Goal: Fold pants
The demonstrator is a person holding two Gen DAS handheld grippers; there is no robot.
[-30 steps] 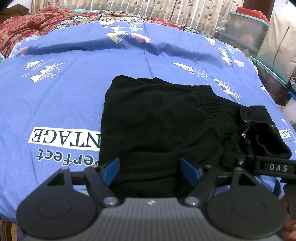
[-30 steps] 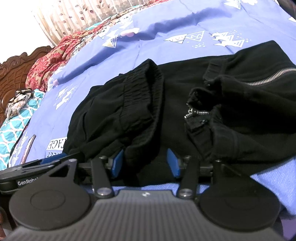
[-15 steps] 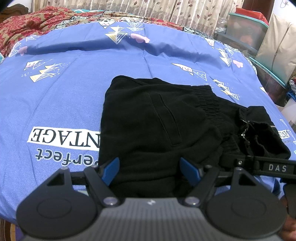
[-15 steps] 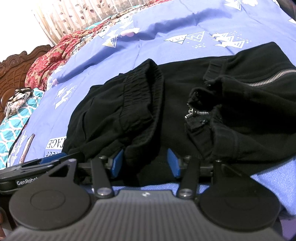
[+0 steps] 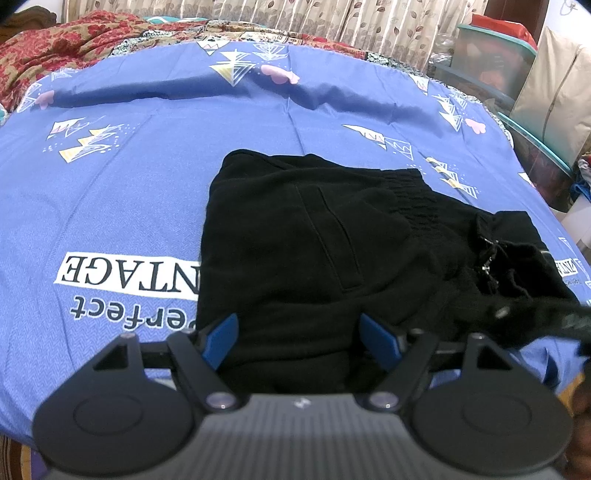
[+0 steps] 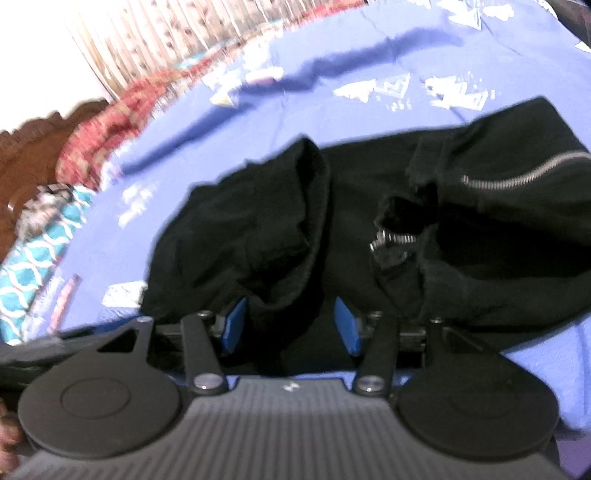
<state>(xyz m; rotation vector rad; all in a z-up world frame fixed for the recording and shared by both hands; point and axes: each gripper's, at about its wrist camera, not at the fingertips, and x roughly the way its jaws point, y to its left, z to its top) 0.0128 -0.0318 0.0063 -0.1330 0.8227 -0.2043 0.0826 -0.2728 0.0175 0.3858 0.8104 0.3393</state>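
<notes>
Shifted slightly since a second ago: right gripper (image 6: 291,328), its view now smeared. Left gripper (image 5: 299,339) unmoved. Both sets of blue pads apart, black cloth filling the gap between them; pressing on it or merely straddling it, cannot tell. Between the right pads, a bunched elastic waistband (image 6: 310,206); between the left, the near folded edge. Black pants (image 5: 314,229) lying partly folded on a blue printed bedsheet (image 5: 147,147), zipper (image 6: 517,170) to the right. Beyond, a red patterned blanket (image 5: 55,55) and leaf-print curtains (image 5: 332,14).
</notes>
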